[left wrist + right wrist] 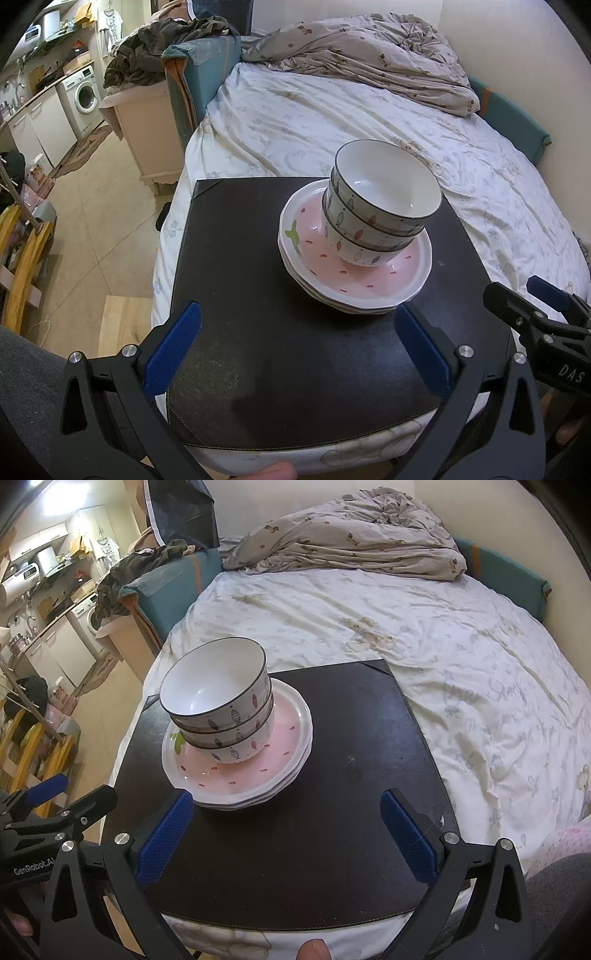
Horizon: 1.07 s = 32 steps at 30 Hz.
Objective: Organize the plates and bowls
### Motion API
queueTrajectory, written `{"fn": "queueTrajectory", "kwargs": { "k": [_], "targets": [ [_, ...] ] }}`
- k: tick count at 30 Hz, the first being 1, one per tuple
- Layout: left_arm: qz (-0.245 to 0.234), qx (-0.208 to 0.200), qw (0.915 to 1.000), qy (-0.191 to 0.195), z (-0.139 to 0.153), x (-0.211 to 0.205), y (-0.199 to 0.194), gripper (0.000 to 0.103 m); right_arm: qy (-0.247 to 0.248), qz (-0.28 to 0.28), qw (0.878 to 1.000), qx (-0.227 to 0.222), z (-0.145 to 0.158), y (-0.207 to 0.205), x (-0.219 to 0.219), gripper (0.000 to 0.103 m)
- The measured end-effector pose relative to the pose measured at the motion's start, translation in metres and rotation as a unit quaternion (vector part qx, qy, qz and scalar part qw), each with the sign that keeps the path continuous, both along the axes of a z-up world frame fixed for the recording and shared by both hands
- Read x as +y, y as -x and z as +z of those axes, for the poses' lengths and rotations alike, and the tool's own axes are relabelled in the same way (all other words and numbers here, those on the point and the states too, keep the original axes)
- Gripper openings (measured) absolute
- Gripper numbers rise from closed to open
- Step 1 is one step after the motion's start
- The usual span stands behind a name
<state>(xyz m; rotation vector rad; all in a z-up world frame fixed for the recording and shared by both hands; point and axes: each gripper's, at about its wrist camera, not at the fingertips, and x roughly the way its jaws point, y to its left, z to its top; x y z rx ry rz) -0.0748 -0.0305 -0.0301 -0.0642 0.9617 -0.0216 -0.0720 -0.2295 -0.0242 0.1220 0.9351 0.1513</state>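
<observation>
Three nested bowls (380, 206) stand in a stack of pink-centred plates (354, 275), all of it resting on a black mat (280, 354) laid over the bed (332, 122); there is no firm worktop beneath, so the whole pile probably sits on a soft, yielding base. The ware looks like glazed ceramic: stiff, fairly heavy for its bulk, slick under the pads and likely to chip or crack if knocked or dropped. The bowl stack leans slightly toward 10 o'clock in the right wrist view, so I judge it could slide or tip if the plates are lifted with it on top. The safest hold seems to be across the wall of the top bowl just under its dark rim, one finger inside and one outside; the plates offer only their thin scalloped edge. The left gripper (295, 347) hovers low over the near edge of the mat, spread wide and empty, the pile ahead toward 1 o'clock. The right gripper (286, 830) hangs likewise, wide apart and holding nothing, the pile toward 11 o'clock.
</observation>
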Motion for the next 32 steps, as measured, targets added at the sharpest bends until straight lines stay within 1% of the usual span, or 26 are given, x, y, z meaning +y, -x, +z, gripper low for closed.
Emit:
{"fn": "queueTrajectory", "kwargs": {
  "k": [9, 12, 23, 32],
  "targets": [
    [0.003, 0.001, 1.0, 0.005, 0.0006, 0.0004, -0.0001, 0.103, 0.0, -0.001, 1.0, -0.001, 0.0012, -0.0011, -0.0005, 0.103],
    [0.005, 0.0, 1.0, 0.003, 0.0004, 0.0012, -0.0001, 0.103, -0.011, -0.002, 1.0, -0.004, 0.0019, -0.0006, -0.0018, 0.103],
    [0.005, -0.004, 1.0, 0.007, 0.0024, 0.0015, -0.0009, 0.103, -0.004, -0.004, 1.0, -0.004, 0.0024, 0.0007, -0.0002, 0.103],
    [0.008, -0.004, 0.9999, 0.015, 0.0052, 0.0002, -0.0002, 0.103, -0.009, -0.003, 1.0, -0.005, 0.0042, -0.0001, 0.0009, 0.103]
  ]
}}
